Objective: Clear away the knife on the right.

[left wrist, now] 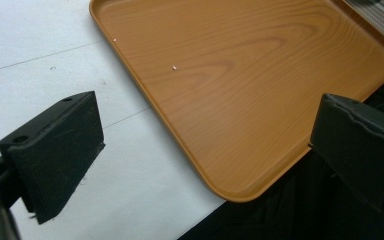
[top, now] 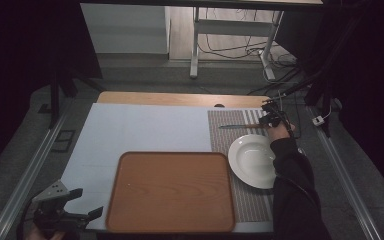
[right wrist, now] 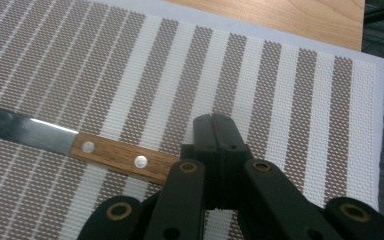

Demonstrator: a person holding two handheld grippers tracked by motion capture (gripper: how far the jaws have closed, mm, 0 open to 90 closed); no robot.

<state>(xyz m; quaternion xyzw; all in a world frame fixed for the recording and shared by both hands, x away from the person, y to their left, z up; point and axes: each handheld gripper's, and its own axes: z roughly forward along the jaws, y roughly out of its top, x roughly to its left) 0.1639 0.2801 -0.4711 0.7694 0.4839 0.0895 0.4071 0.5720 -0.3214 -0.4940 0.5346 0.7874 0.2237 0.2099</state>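
Wooden-handled steel knife [right wrist: 80, 142] gripped at its handle end by the right tool [right wrist: 214, 131]
The knife is laid flat on the brown-and-white striped woven placemat [right wrist: 260, 75], at its far end beyond the round white plate [top: 252, 160], and the right tool's jaws are seen closed on the handle. The left tool [left wrist: 205, 145] is held wide and empty above the near left corner of the orange-brown wooden tray [left wrist: 240, 75] on the white-covered counter [left wrist: 40, 50]

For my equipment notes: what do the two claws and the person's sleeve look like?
Both claws are black. The left claw carries a grey three-cornered plate with small holes and has thick block pads. The right claw has linkage bars with brass-coloured rivets. The sleeve is black.
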